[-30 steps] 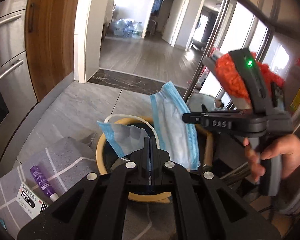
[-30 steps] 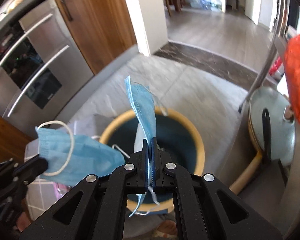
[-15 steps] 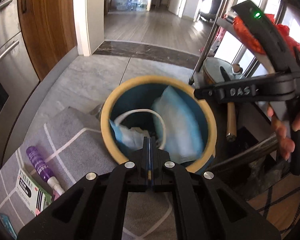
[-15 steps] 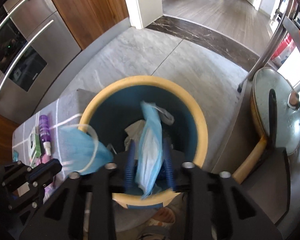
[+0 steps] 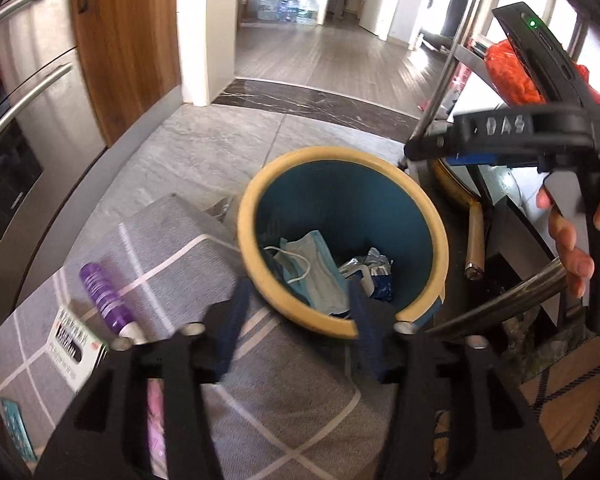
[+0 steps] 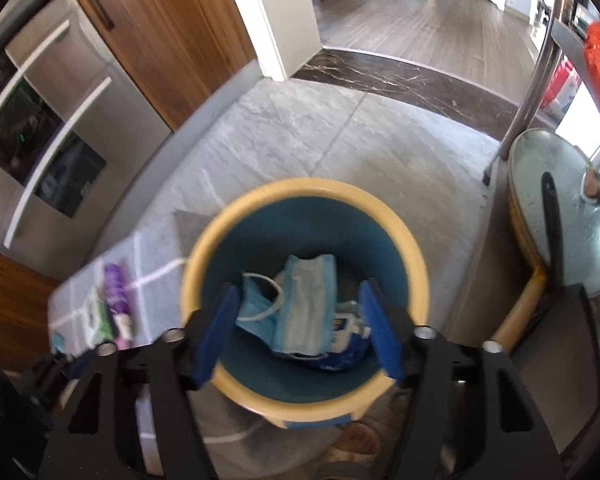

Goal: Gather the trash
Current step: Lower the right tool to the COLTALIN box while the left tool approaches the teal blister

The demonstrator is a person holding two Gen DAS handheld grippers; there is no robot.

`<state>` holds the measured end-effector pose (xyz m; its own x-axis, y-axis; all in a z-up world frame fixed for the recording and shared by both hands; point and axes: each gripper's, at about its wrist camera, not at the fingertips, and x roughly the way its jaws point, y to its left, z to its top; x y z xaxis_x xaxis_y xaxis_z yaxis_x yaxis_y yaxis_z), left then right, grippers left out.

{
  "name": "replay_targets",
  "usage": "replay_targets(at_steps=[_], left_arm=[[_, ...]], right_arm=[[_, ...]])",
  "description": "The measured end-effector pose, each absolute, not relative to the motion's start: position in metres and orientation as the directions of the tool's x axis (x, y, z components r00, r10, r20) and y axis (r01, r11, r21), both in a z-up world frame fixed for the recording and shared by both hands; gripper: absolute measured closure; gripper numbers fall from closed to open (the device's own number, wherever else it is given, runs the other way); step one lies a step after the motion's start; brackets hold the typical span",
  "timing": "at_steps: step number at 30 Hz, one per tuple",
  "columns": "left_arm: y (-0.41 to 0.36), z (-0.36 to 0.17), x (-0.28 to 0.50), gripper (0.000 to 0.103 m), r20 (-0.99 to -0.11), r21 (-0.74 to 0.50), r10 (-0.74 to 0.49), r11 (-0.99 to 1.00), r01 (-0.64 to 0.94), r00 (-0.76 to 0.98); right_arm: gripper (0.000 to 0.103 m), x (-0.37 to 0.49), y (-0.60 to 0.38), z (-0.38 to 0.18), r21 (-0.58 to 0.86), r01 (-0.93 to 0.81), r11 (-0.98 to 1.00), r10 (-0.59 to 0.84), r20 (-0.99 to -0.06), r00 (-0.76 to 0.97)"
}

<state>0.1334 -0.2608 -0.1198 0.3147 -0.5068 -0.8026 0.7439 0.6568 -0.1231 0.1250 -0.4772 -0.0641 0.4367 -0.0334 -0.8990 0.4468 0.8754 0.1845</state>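
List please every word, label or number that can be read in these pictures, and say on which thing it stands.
"DAS": raised letters on the right gripper, seen from the left wrist.
White box on the grey mat: printed text, too blurred to read.
Blue wrapper in the bin: print unreadable.

Grey checked mat on the stone floor, carrying a purple tube beside a white box. Lidded pan at right, possibly on a low stand. Steel fridge at left.
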Motion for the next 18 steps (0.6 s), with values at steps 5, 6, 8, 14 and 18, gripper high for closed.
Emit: replay_targets(at_steps=[5,6,8,14,18], left_arm=[[-0.230,-0.117,0.120,0.018,-0.796,-0.030,-0.451,0.696,0.717,0.404],[-0.223,-0.118,0.120,0.015,-0.797,-0.019,-0.437,0.707,0.707,0.417],[-0.206,-0.121,0.121,0.014,-0.805,-0.005,-0.404,0.736,0.677,0.434],[-0.160,-0.117,0.128,0.009,-0.801,0.015,-0.345,0.804,0.594,0.488],[-0.121,-0.114,0.135,0.008,-0.791,0.025,-0.302,0.852,0.522,0.531]], right_arm=[[0.016,0.133,-0.457,-0.054,0.231,0.394,0.890,0.010,-0.872,0.489],[0.015,0.135,-0.451,-0.052,0.239,0.381,0.893,0.020,-0.868,0.497],[0.013,0.139,-0.441,-0.048,0.252,0.357,0.899,0.036,-0.857,0.514],[0.010,0.149,-0.399,-0.037,0.251,0.275,0.928,0.063,-0.833,0.549],[0.010,0.158,-0.371,-0.039,0.228,0.218,0.949,0.080,-0.842,0.534]])
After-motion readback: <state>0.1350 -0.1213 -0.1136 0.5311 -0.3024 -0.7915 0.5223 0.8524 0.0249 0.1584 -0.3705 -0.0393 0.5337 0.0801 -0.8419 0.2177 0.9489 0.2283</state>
